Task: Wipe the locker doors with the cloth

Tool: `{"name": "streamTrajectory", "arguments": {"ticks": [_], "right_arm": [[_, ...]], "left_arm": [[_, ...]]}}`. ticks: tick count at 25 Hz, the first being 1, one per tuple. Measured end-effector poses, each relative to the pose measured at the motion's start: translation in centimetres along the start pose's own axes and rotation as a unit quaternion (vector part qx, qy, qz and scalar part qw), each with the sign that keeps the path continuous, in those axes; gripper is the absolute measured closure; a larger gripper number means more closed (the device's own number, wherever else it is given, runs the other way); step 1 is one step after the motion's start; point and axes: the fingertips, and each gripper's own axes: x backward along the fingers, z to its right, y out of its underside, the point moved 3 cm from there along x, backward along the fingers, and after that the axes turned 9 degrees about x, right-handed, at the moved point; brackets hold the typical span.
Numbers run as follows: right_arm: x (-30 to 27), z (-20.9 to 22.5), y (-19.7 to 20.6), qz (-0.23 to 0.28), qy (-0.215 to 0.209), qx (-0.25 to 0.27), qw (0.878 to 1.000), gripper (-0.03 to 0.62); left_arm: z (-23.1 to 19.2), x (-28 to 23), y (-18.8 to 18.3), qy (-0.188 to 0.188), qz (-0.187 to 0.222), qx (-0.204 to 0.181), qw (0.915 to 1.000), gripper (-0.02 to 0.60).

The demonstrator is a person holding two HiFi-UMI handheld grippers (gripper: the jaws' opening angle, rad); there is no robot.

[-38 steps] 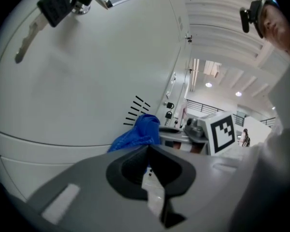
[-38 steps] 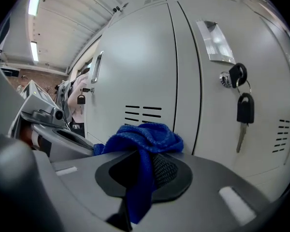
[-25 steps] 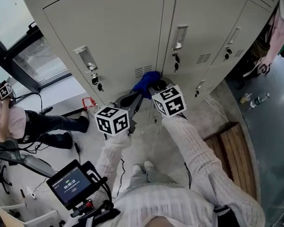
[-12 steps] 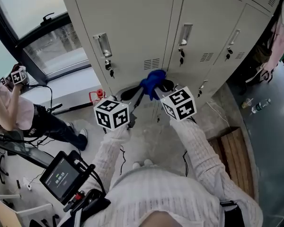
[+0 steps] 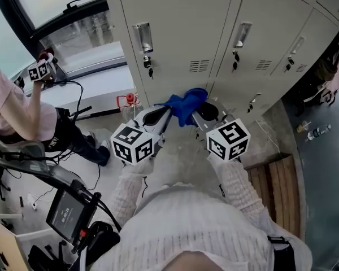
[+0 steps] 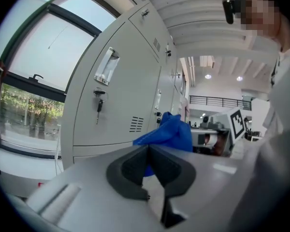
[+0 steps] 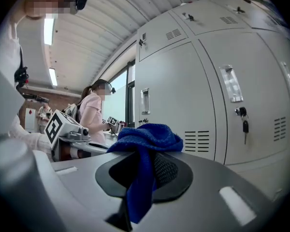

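A row of pale grey locker doors (image 5: pixel 175 27) with recessed handles and hanging keys fills the top of the head view. A blue cloth (image 5: pixel 183 103) hangs bunched in front of their lower part, apart from the doors. My right gripper (image 5: pixel 200 110) is shut on the cloth (image 7: pixel 145 144), which drapes over and between its jaws. My left gripper (image 5: pixel 152 116) sits just left of it, jaws closed together with nothing between them. In the left gripper view the blue cloth (image 6: pixel 169 132) shows beyond the jaws, with a locker door (image 6: pixel 121 100) behind.
A person in a pink top (image 5: pixel 14 114) sits at the left holding another marker cube. A window (image 5: pixel 73 30) stands left of the lockers. A wooden pallet (image 5: pixel 279 179) and a bottle (image 5: pixel 318 132) lie on the floor at right. A screen on a stand (image 5: pixel 68 214) is at bottom left.
The view has swung so the lockers and both grippers sit further right and higher. The cloth has stayed in the right gripper, drawn slightly back from the doors.
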Motion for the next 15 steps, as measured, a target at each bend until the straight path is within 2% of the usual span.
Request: {"name": "streamTrajectory", "arguments": {"ticks": [2, 5, 7, 10, 13, 15], "right_arm": [[0.3, -0.1, 1.0, 0.008, 0.005, -0.025, 1.0, 0.539], [1.3, -0.9, 2.1, 0.015, 0.012, -0.052, 0.998, 0.539], [2.1, -1.7, 2.9, 0.014, 0.013, -0.067, 0.998, 0.539], [3.2, -2.6, 4.0, 0.001, 0.005, -0.074, 0.997, 0.539], [4.1, -2.8, 4.6, -0.01, 0.006, -0.074, 0.997, 0.539], [4.2, -2.9, 4.6, -0.008, 0.009, -0.074, 0.997, 0.539]], "left_arm": [[-0.3, 1.0, 0.1, -0.011, 0.02, 0.005, 0.9997, 0.575], [0.2, 2.7, 0.8, -0.047, 0.074, -0.001, 0.9961, 0.575], [0.8, 2.8, 2.4, -0.052, 0.066, 0.003, 0.9964, 0.575], [1.4, 2.5, 4.2, -0.031, 0.031, 0.033, 0.9985, 0.575], [1.8, 2.4, 4.2, -0.003, 0.018, 0.054, 0.9984, 0.575], [1.9, 2.4, 3.8, 0.0, 0.019, 0.047, 0.9987, 0.575]]}}
